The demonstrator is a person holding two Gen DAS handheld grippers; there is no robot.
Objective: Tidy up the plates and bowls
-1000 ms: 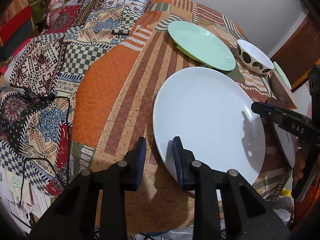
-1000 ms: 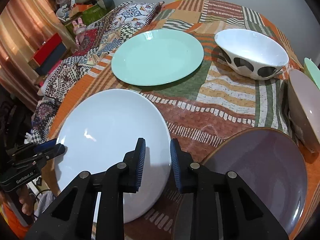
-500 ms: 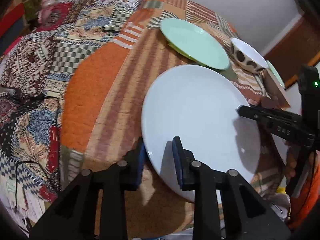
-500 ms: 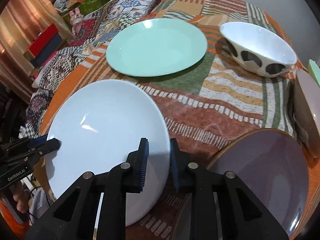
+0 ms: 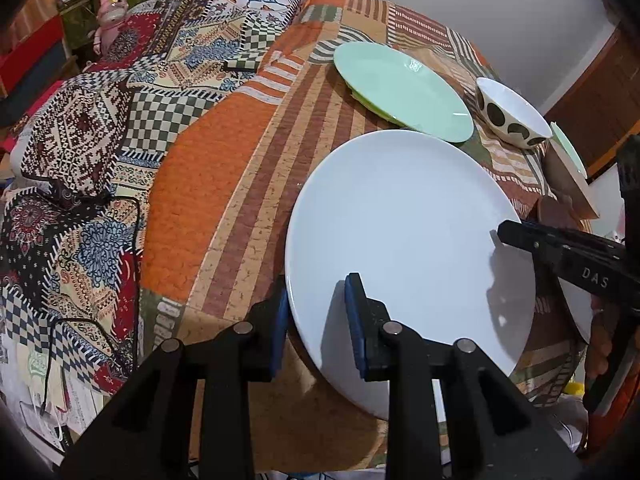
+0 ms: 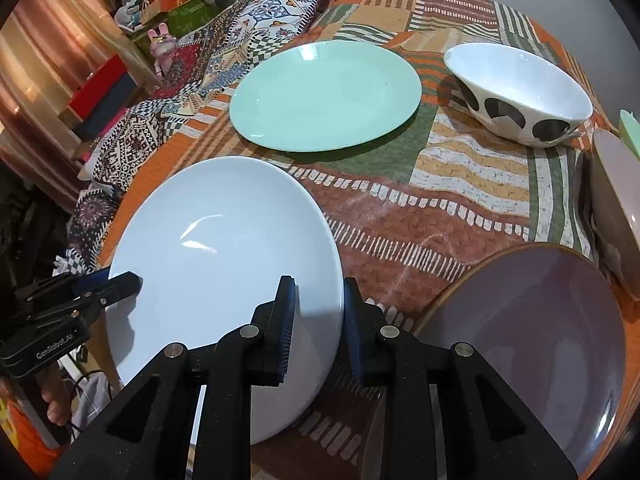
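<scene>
Right, both grippers on the white plate (image 5: 400,232), one each side. Left gripper (image 5: 316,322) pinches its near-left rim: one pad under the edge, one on top, rim between them. Right gripper (image 6: 316,320) pinches the opposite rim the same way, jaws nearly pressed together with only the thin edge between the pads. In the left wrist view my right gripper's finger shows at the plate's far right edge; in the right wrist view my left gripper sits at the plate's left edge, a hand (image 6: 54,400) below it.

White plate sits at the near-left part of the bench (image 6: 400,216), which has an orange, brown and green patchwork cloth; cannot tell if the plate is lifted off the cloth or resting on it.

Left to right in the right wrist view: white plate, then green plate (image 6: 324,96) further back, flat on the cloth, apart from the white one. Spotted bowl (image 6: 516,88) right of the green plate, upright, not touching it. Purple plate (image 6: 532,340) near right, just beside my right gripper. At the far right edge a pale bowl (image 6: 616,200), tilted, and a green sliver behind it, too cropped to identify.

Patterned quilt (image 5: 120,128) off the left side of the bench.
</scene>
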